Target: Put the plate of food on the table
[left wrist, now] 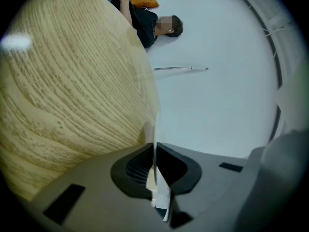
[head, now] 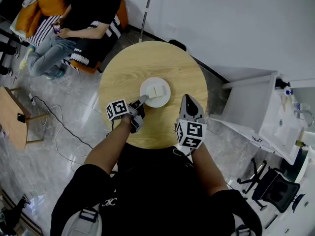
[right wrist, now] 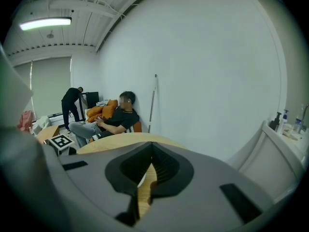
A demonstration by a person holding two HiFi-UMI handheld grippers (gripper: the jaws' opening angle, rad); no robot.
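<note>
Firmly clenched, the left hand-held gripper (head: 143,99) (left wrist: 153,148) grasps the near-left rim of the plate (head: 166,96); in the left gripper view the thin white edge (left wrist: 155,124) runs upright between its dark pads, which press on it from both sides. The plate rests flat on the bench (head: 147,58), close to its middle, and carries pale squarish pieces of food (head: 156,90). The right hand-held gripper (head: 189,98) (right wrist: 151,153) is closed on nothing: its jaws meet at the tips, and only a sliver of wood grain shows through the slit behind them. It sits over the bench's near-right part, just beside the plate but apart from it, pointing away from the wearer.

Beyond the bench's far-left edge a person (head: 83,18) sits on an orange sofa (head: 54,4) with a striped cover. A thin pole (head: 146,11) leans against the white wall. To the right stands a white cabinet (head: 251,107), and a dark chair (head: 275,191) is lower right. A small wooden table (head: 12,117) sits at the left edge on the grey floor (head: 69,132).
</note>
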